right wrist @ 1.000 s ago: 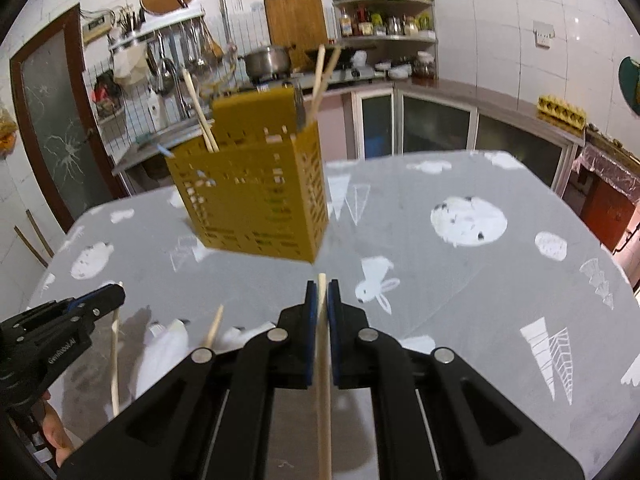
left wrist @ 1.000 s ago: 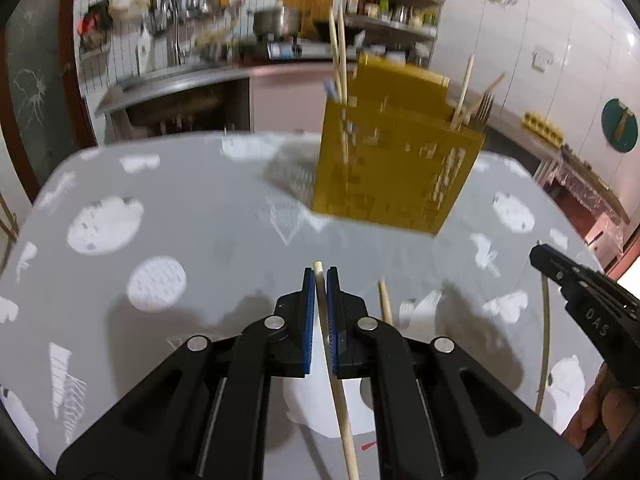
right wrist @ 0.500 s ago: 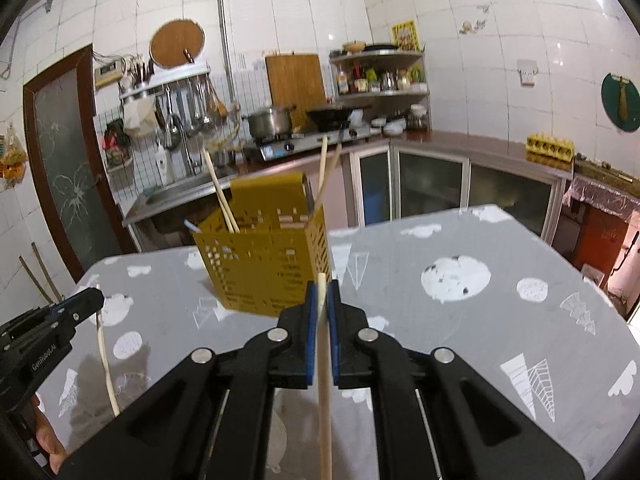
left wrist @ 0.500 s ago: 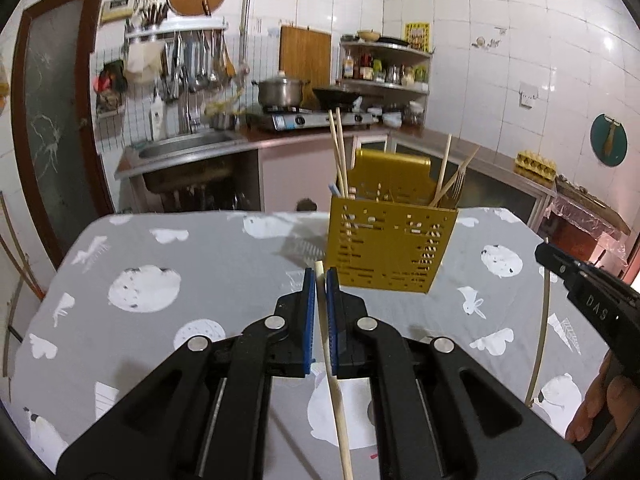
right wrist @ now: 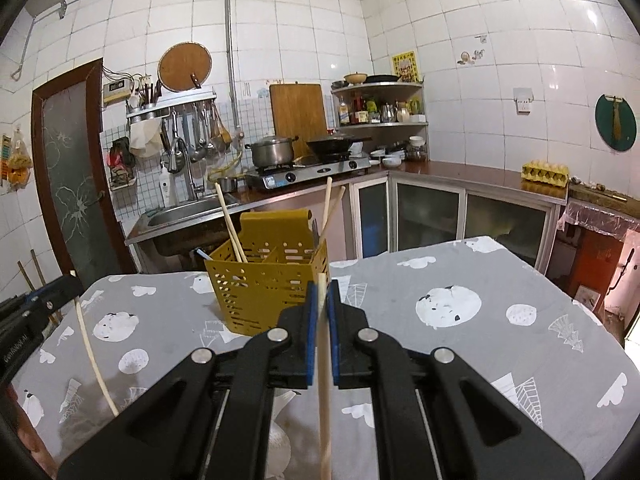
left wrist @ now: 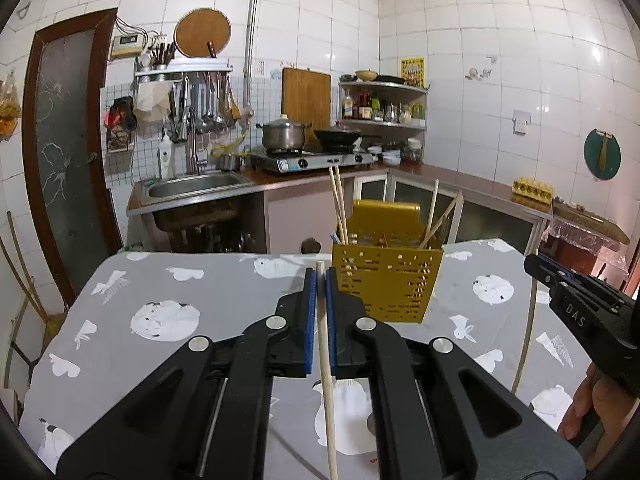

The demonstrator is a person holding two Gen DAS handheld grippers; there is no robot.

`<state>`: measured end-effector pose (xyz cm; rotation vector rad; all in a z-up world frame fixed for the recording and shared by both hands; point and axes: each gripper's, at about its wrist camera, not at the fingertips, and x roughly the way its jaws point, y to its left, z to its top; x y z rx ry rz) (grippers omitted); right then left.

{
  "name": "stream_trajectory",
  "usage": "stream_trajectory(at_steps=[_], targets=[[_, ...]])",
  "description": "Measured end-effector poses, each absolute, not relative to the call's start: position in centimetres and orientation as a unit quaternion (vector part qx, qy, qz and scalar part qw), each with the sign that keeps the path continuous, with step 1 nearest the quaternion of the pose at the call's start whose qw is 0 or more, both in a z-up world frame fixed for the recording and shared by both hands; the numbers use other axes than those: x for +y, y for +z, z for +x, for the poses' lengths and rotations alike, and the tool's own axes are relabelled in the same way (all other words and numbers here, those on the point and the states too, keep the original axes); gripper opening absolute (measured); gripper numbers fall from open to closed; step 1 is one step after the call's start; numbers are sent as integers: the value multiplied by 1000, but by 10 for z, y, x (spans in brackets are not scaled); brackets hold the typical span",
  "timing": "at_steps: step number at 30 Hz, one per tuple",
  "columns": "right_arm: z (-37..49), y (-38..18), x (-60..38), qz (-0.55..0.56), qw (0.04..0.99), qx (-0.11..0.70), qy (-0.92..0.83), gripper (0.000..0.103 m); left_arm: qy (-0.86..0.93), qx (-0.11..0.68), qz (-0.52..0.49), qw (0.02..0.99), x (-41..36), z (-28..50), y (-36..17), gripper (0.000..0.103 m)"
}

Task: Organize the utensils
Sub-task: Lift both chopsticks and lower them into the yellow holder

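Both chopsticks have been lifted off the grey table [left wrist: 224, 280] since a second ago: one chopstick [left wrist: 326, 364] is clamped in the left gripper [left wrist: 320, 280], the other chopstick [right wrist: 324, 380] in the right gripper [right wrist: 321, 292]. They are now held near the yellow utensil holder [left wrist: 386, 284], so insertion seems next. The lower ends of both sticks are cut off, and the holder's compartments are hard to make out.

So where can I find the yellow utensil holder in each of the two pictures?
Left wrist view: the yellow utensil holder stands right of centre, just beyond the gripper's fingertips.
Right wrist view: the holder stands left of centre.
Shared landmark: the steel pot on the stove behind.
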<state>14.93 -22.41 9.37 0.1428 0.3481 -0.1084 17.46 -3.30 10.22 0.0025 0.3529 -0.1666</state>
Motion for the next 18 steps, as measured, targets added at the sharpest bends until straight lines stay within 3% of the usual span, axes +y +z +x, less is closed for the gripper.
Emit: stream_trajectory(at_steps=[18], targets=[[147,111,-223,72,985,151,-53,6,-81,141,-5,987,-30,163,121,3]])
